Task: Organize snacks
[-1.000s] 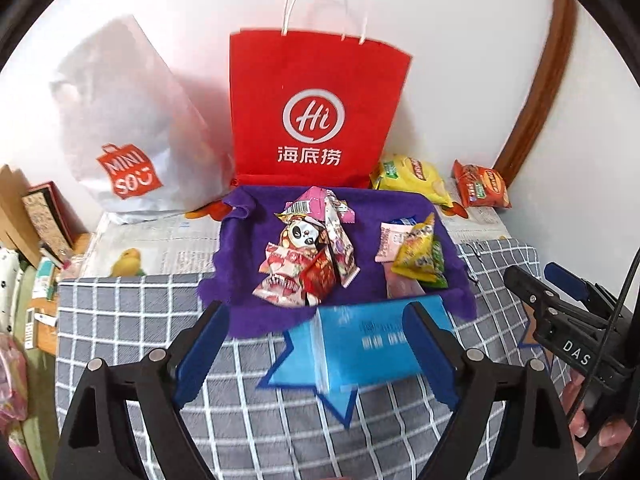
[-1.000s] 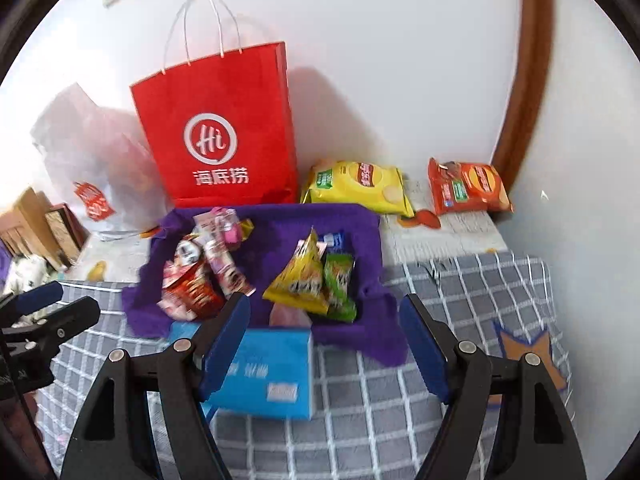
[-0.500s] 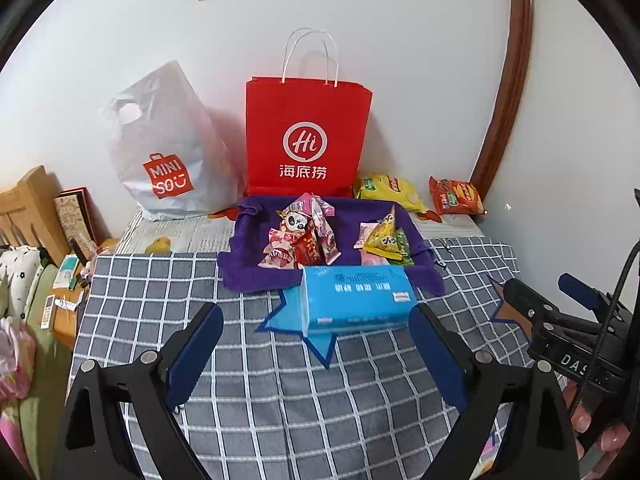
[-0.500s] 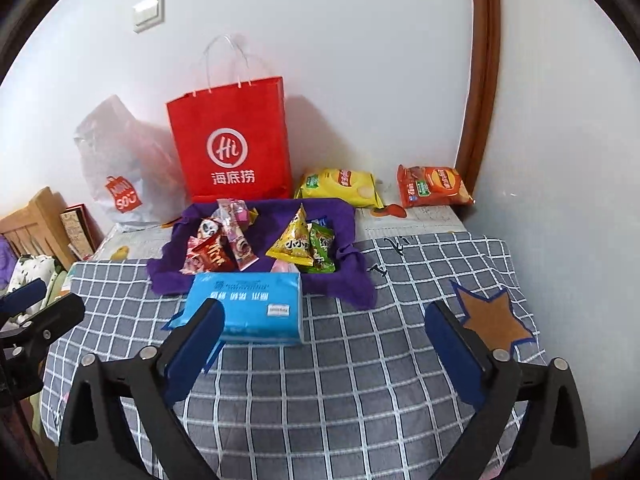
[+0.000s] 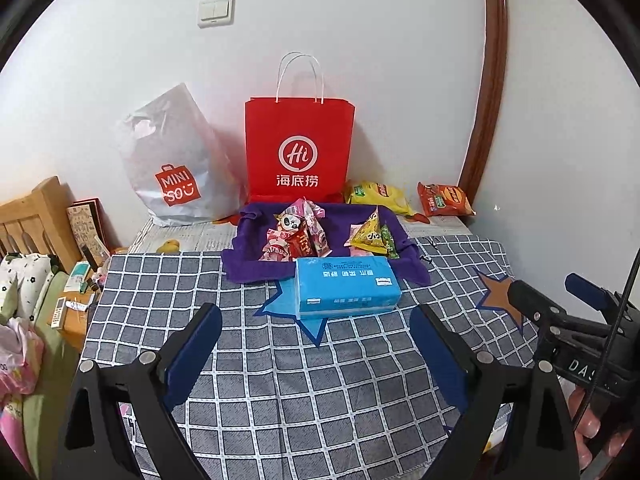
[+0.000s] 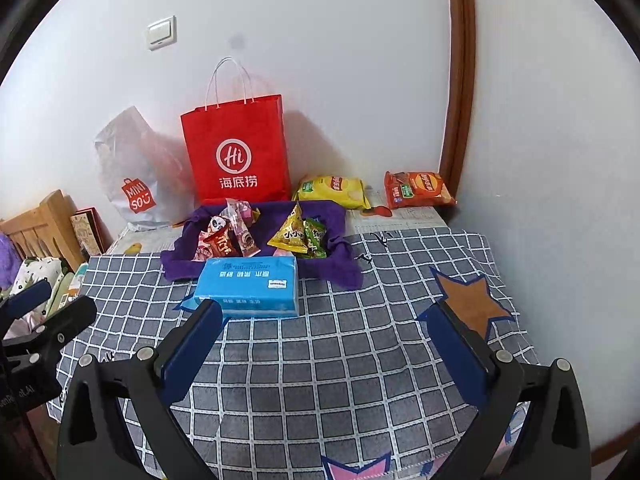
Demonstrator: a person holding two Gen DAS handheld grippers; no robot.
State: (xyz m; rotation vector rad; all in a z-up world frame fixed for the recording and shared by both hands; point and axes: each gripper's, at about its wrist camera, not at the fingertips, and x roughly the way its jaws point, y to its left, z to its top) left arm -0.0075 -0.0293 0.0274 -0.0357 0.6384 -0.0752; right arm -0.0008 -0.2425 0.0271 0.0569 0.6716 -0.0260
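Both the left gripper (image 5: 316, 344) and right gripper (image 6: 326, 342) hung with fingers spread, empty, well short of the snack packets (image 5: 298, 236) on the purple cloth (image 5: 248, 268) behind the blue tissue pack (image 5: 346, 284).

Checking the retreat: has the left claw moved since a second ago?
Yes. The left claw has pulled back from the purple cloth; the blue tissue pack, earlier between its fingers, now lies ahead.

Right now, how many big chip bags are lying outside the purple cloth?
2. The yellow chip bag lies by the wall just right of the red paper bag; the orange chip bag lies further right, in the corner. Others may hide behind the bags.
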